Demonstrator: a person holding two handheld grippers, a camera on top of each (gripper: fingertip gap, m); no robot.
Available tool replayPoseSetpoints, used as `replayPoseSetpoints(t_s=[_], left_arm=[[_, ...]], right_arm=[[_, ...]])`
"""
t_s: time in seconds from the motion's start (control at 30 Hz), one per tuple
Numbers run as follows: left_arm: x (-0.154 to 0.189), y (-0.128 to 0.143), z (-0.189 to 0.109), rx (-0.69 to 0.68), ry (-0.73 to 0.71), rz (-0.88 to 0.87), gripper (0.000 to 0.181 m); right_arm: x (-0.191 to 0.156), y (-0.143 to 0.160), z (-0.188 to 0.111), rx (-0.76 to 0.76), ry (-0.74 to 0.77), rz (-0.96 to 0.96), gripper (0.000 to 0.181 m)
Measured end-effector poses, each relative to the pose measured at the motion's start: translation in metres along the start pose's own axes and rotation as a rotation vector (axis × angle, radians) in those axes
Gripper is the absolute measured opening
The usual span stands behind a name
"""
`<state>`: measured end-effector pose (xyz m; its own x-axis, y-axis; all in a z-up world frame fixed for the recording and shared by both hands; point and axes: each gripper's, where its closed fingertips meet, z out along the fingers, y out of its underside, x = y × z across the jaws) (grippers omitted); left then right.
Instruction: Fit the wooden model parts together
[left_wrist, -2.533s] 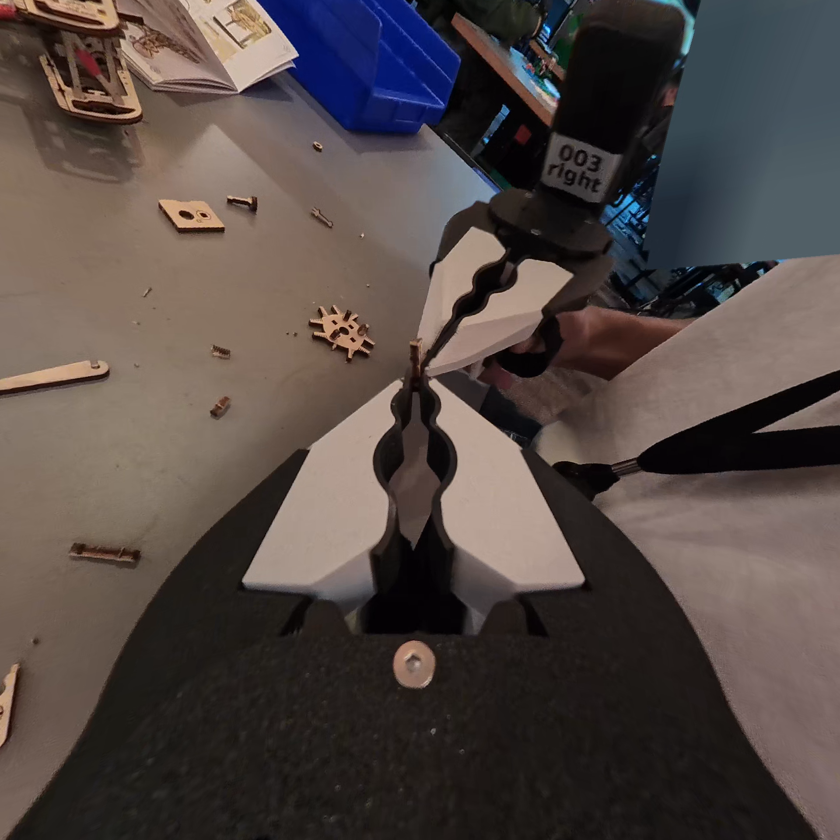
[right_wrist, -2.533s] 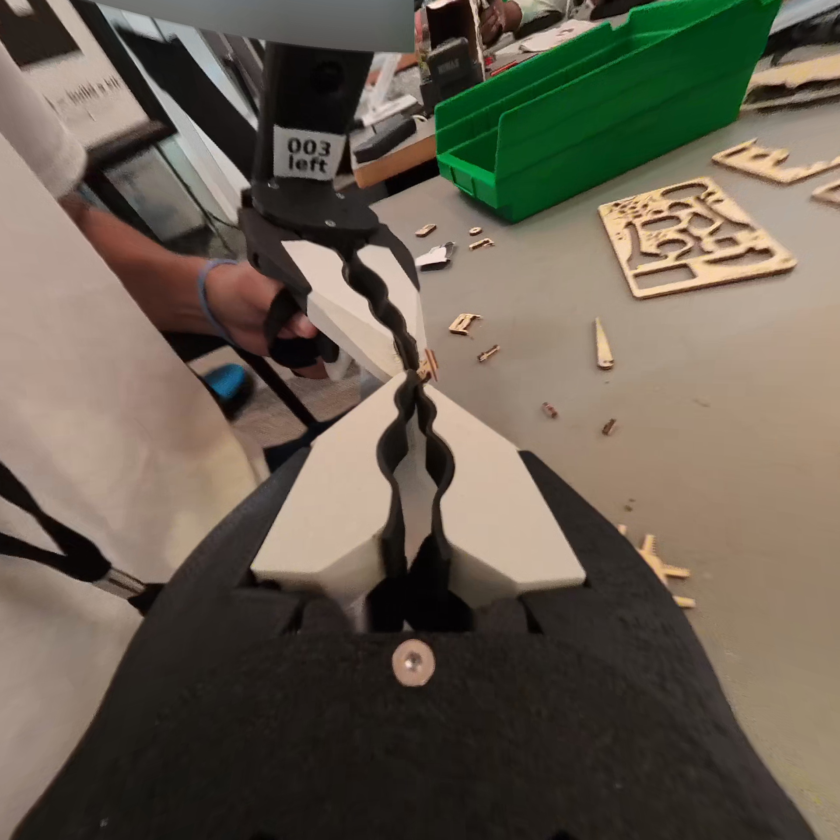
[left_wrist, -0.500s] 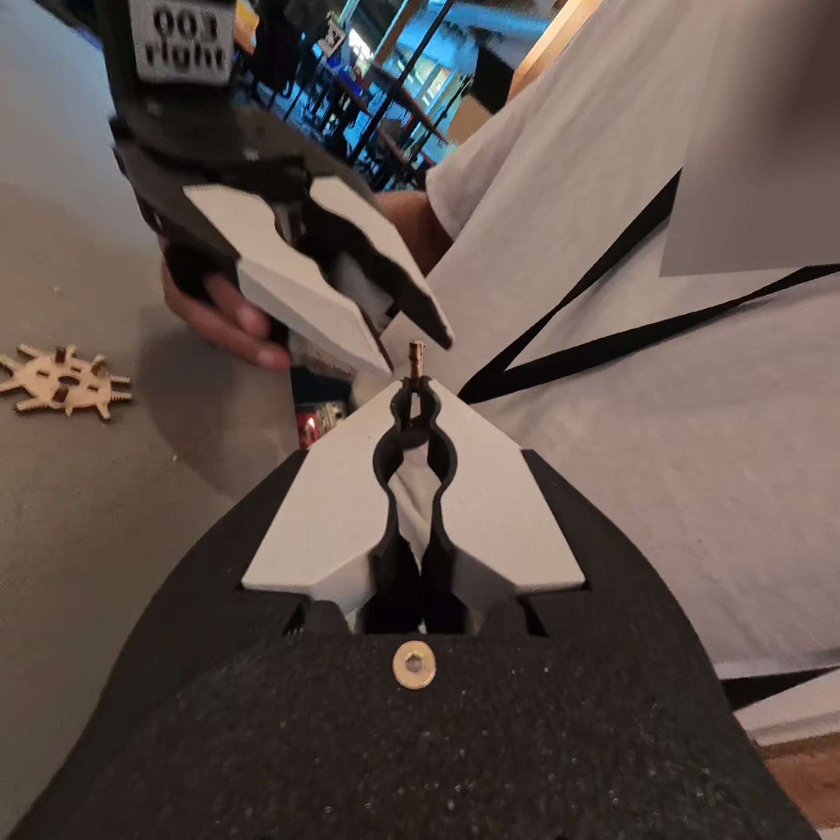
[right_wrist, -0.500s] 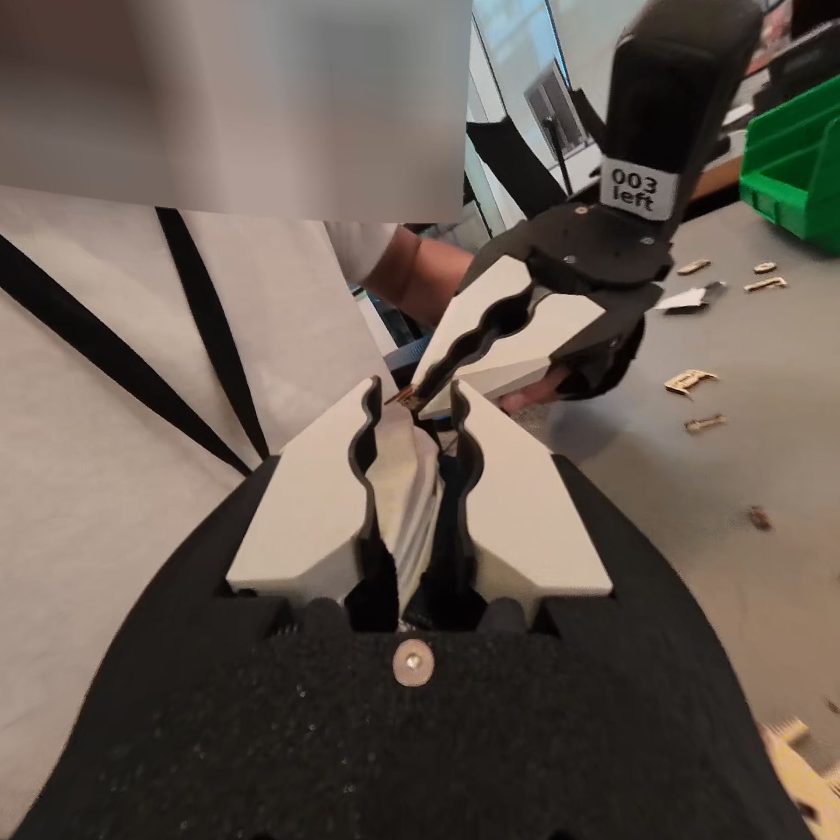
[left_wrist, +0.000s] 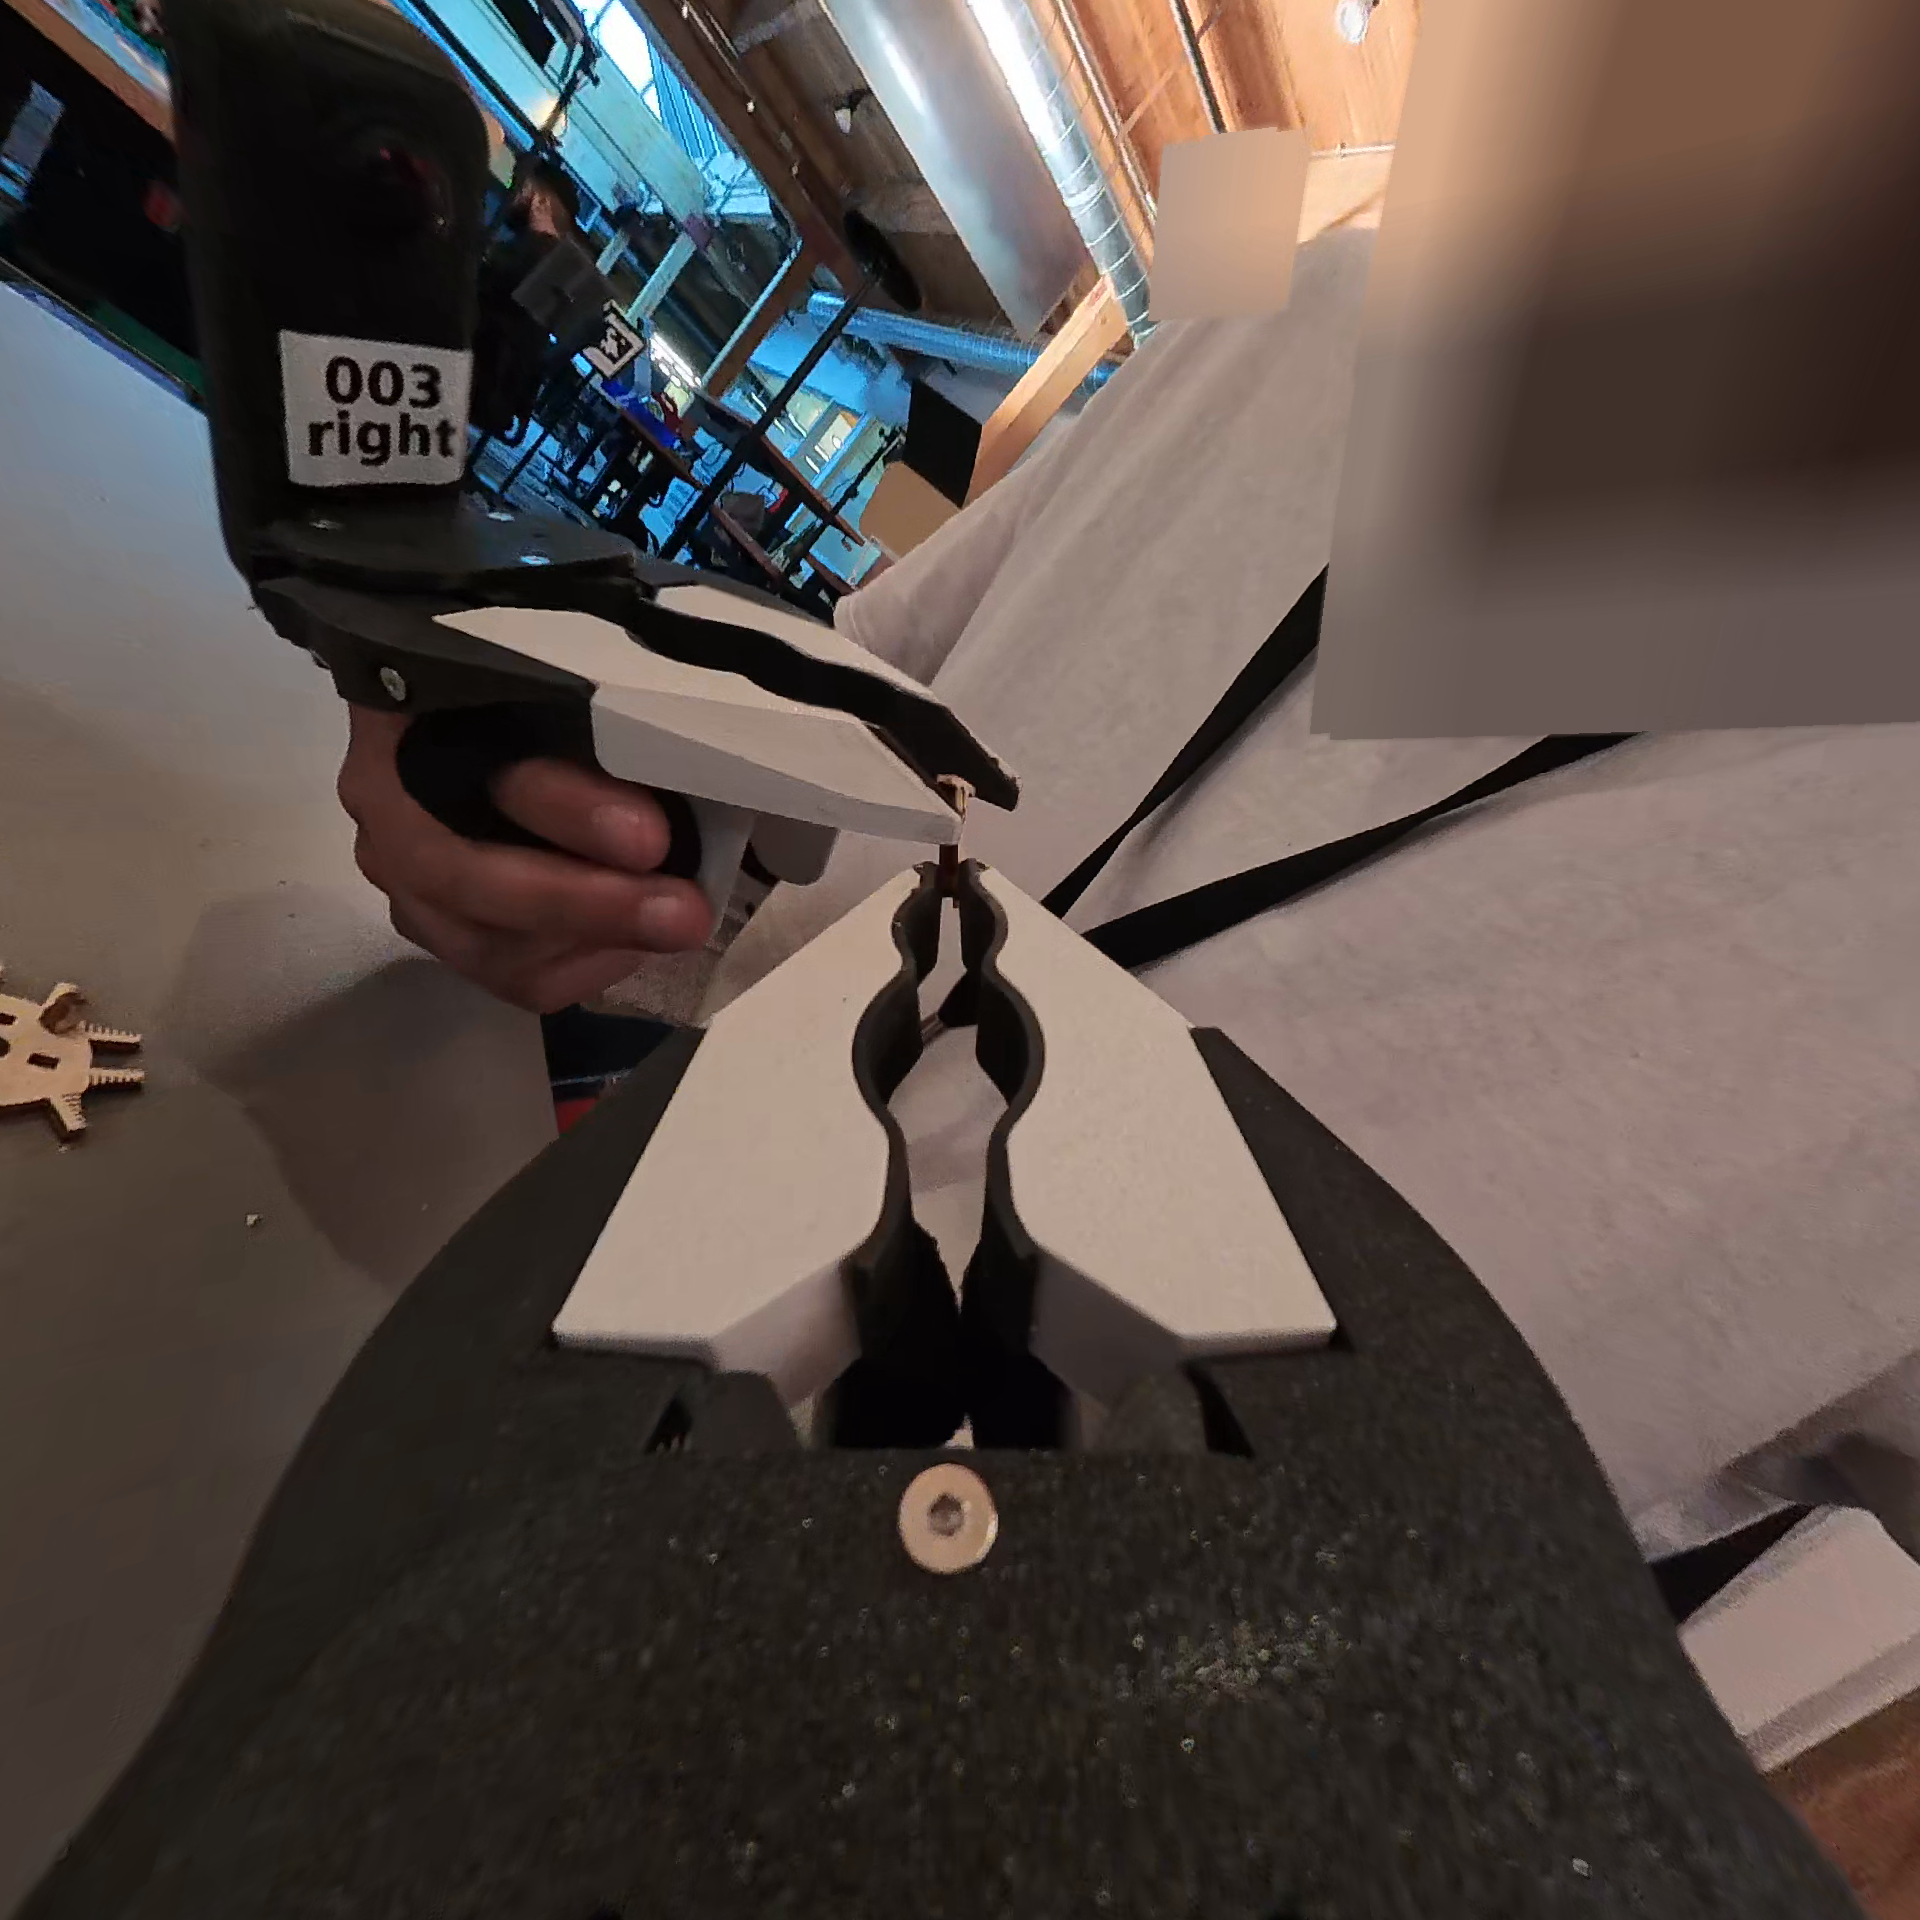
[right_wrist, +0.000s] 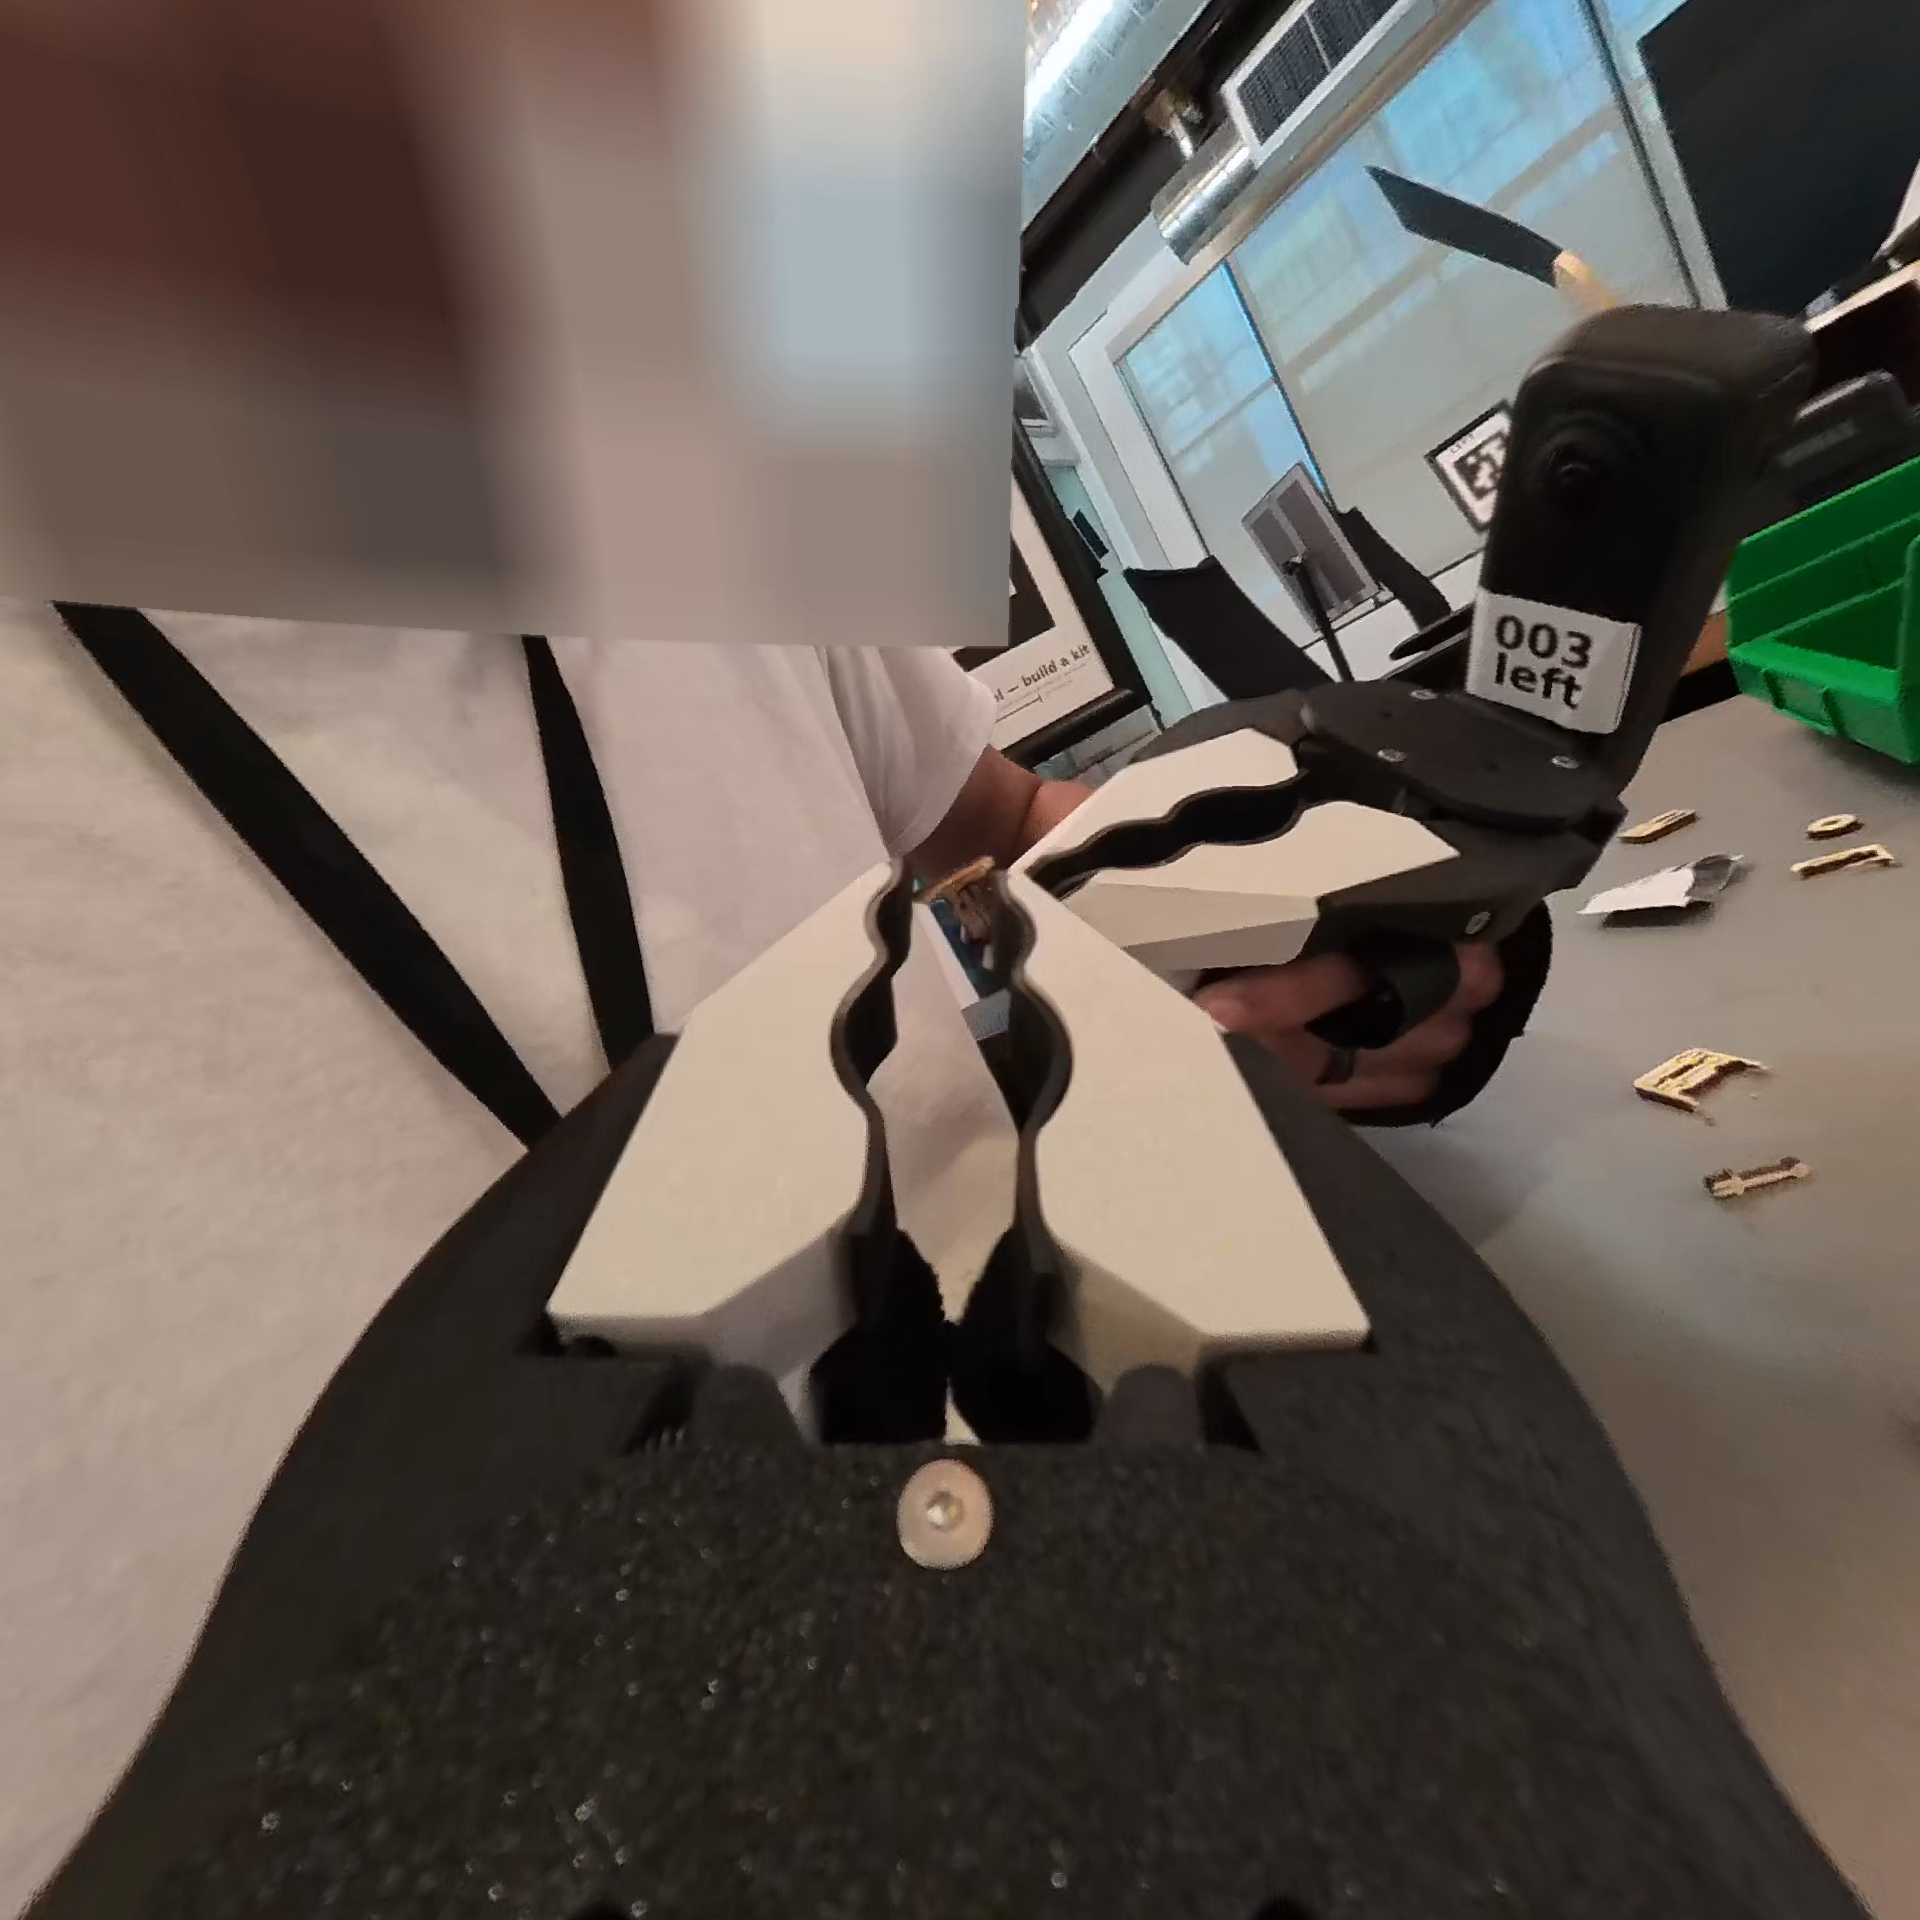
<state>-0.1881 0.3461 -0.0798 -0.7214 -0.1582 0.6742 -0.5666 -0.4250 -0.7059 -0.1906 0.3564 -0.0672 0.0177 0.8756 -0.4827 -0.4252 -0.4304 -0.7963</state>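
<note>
**Two small wooden parts meet tip to tip in front of the person's shirt**

Off the near edge of the table (left_wrist: 156, 831), in front of the person's white shirt (left_wrist: 1455, 1039), the two grippers meet tip to tip. The left gripper (left_wrist: 943, 883) has its jaws nearly closed, pinching a thin wooden peg (left_wrist: 948, 864) that sticks up from the tips. The right gripper (left_wrist: 961, 798) comes in from the left of that view, its jaws narrowed onto a small pale wooden piece (left_wrist: 954, 794) held right at the tips, just above the peg; whether the two parts touch I cannot tell. In the right wrist view the right gripper (right_wrist: 961, 899) shows a slim gap with the wooden piece (right_wrist: 971, 883) caught at its end. A hand (left_wrist: 520, 883) grips the right handle. A toothed wooden cutout (left_wrist: 52, 1060) lies on the table, and loose wooden bits (right_wrist: 1694, 1075) lie near a green bin (right_wrist: 1849, 644).
</note>
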Motion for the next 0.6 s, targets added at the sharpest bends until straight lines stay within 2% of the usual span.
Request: replayPoseSetpoints(t_s=[0.1, 0.23, 0.37, 0.6], left_arm=[[0.0005, 0.0018, -0.0024, -0.008, -0.007, 0.005, 0.000], [0.0021, 0.0058, -0.0003, -0.037, -0.010, 0.019, 0.001], [0.0018, 0.0090, 0.0001, -0.060, -0.024, 0.032, 0.000], [0.0032, 0.0042, 0.0032, 0.005, -0.005, -0.006, 0.001]], right_arm=[[0.0015, 0.0015, 0.0017, -0.010, -0.014, 0.067, 0.014], [-0.0034, 0.0018, 0.0030, -0.011, -0.099, 0.258, 0.016], [-0.0003, 0.0059, 0.0033, -0.023, -0.113, 0.389, 0.007], [0.0039, -0.0019, 0.0033, -0.003, -0.014, 0.134, 0.000]])
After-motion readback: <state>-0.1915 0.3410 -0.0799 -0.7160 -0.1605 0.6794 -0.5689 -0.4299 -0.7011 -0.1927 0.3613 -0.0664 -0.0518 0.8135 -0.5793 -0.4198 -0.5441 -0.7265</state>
